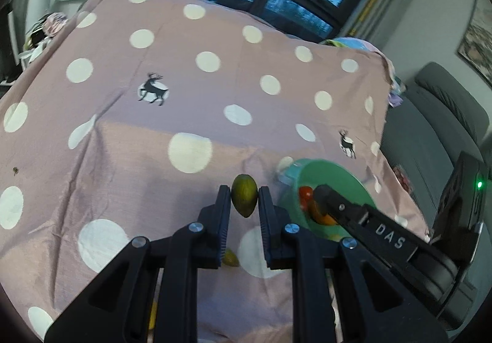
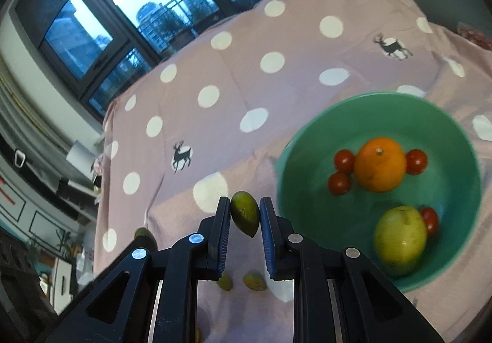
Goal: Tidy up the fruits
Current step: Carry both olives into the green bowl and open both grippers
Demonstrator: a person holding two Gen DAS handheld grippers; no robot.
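Green little oval fruit [image 1: 244, 200] is clamped in the left gripper [image 1: 244, 204], another one [image 2: 245, 214] pinched in the right gripper [image 2: 245, 217], both lifted off the dotted cloth [image 2: 233, 72], presumably to be dropped in the teal bowl [image 2: 295, 140]. Counted inside: one orange [image 2: 380, 164], one green apple [image 2: 399, 240], four cherry tomatoes [image 2: 344, 160]; two small fruits [image 2: 253, 281] left on the cloth

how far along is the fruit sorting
Done: the green bowl already holds an orange, a yellow-green fruit and cherry tomatoes. In hand: the left gripper and right gripper each clamp a small green fruit. Left: at least two small fruits on the cloth.
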